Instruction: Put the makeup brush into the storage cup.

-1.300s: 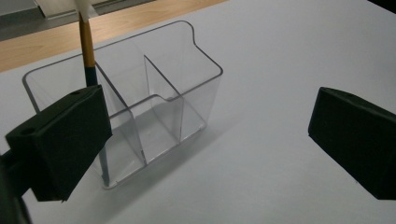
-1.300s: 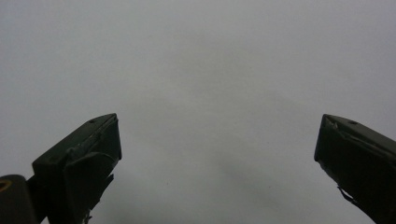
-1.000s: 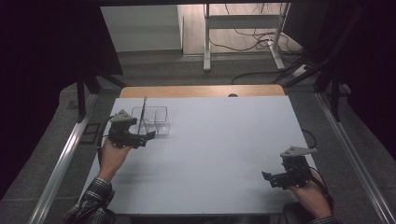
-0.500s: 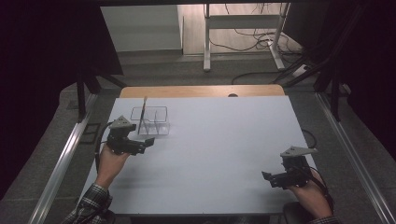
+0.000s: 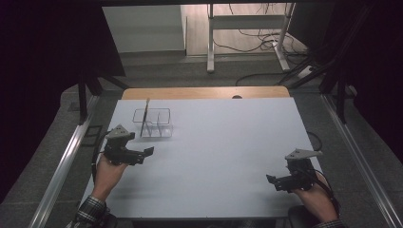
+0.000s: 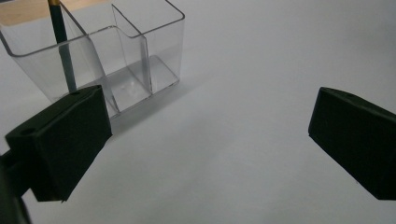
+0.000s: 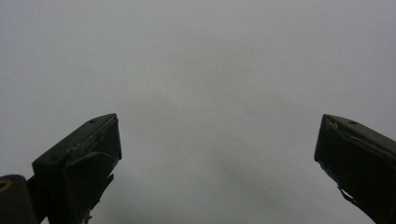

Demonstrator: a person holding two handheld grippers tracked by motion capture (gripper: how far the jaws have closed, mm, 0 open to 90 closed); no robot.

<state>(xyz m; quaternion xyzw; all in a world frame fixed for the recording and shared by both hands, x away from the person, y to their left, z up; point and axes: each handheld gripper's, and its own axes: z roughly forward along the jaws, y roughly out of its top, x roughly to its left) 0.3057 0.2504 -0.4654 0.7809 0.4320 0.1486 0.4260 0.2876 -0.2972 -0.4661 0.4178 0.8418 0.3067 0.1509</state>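
A clear plastic organiser (image 5: 153,122) with several compartments stands on the white table (image 5: 214,142) at the back left. A dark pencil (image 5: 145,114) leans upright in its left compartment, seen close up as the pencil (image 6: 63,51) in the organiser (image 6: 116,56). My left gripper (image 5: 147,154) hovers just in front of the organiser, open, nothing between its jaws (image 6: 210,144). My right gripper (image 5: 272,181) rests near the front right edge, open and empty (image 7: 217,154), facing bare table.
A wooden strip (image 5: 204,92) borders the table's far edge. Metal rails (image 5: 62,166) run along both sides. A desk frame (image 5: 247,28) and cables lie on the floor beyond.
My left gripper has drawn back toward the person and away from the organiser. The right gripper has stayed put.
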